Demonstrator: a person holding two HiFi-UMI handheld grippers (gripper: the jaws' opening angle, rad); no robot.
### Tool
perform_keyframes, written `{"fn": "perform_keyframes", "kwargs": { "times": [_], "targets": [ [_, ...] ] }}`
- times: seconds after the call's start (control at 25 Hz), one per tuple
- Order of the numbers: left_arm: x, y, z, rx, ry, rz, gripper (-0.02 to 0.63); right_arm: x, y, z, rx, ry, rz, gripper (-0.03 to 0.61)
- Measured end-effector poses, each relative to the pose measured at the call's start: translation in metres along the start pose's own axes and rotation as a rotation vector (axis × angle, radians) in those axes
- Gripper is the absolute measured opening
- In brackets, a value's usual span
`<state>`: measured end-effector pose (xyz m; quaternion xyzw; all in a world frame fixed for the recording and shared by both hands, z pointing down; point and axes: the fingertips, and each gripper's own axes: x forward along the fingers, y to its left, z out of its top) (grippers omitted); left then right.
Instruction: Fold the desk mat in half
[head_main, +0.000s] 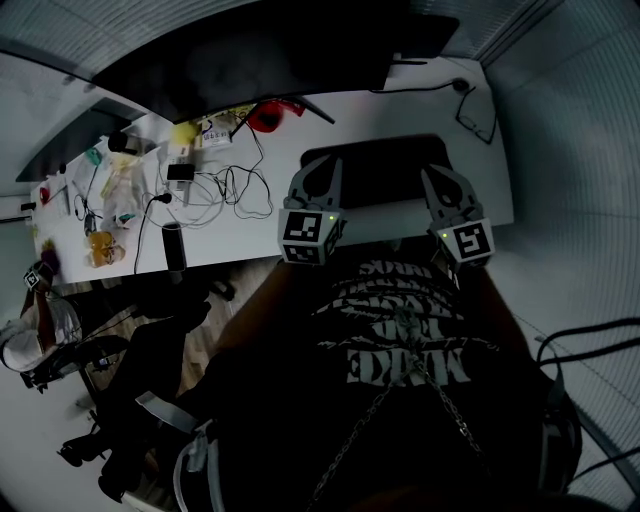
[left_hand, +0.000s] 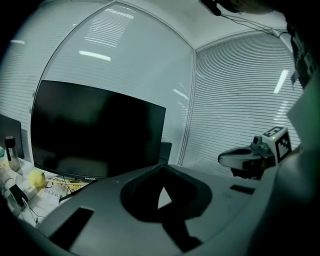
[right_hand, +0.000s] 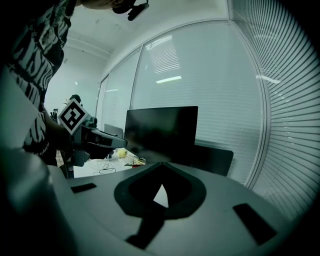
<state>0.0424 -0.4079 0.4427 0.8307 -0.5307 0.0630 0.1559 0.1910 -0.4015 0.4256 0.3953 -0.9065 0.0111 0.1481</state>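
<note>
Two grippers side by side over the near part of a white desk (head_main: 330, 120), both aimed away from the body and tipped slightly downward: left gripper (head_main: 320, 168) with jaws drawn fully together, tip against tip, plain in the left gripper view; right gripper (head_main: 440, 178) likewise closed to a point, plain in the right gripper view. Dark desk mat (head_main: 385, 170) on the right part of the desk, under both sets of tips in the head view, with the left tips near its left side and the right tips near its right side. Any pinch on the mat's edge undecidable, hidden beneath the gripper bodies from their own cameras. Black monitor (head_main: 250, 60) beyond the mat, along the desk's far side. Tangle of cables (head_main: 235, 190) and small clutter well to the left of the mat, a red object (head_main: 270, 115) near the monitor's foot. Dark printed shirt (head_main: 400, 330) filling the foreground below the grippers.
</note>
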Motion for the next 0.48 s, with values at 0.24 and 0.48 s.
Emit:
{"fn": "perform_keyframes", "kwargs": {
  "times": [0.24, 0.48],
  "targets": [
    [-0.002, 0.003, -0.002, -0.002, -0.008, -0.042, 0.005, 0.000, 0.012, -0.003, 0.003, 0.033, -0.015, 0.000],
    [-0.017, 0.020, -0.006, 0.001, 0.018, -0.072, 0.005, 0.006, 0.032, 0.005, 0.021, 0.028, -0.039, 0.000]
  ]
}}
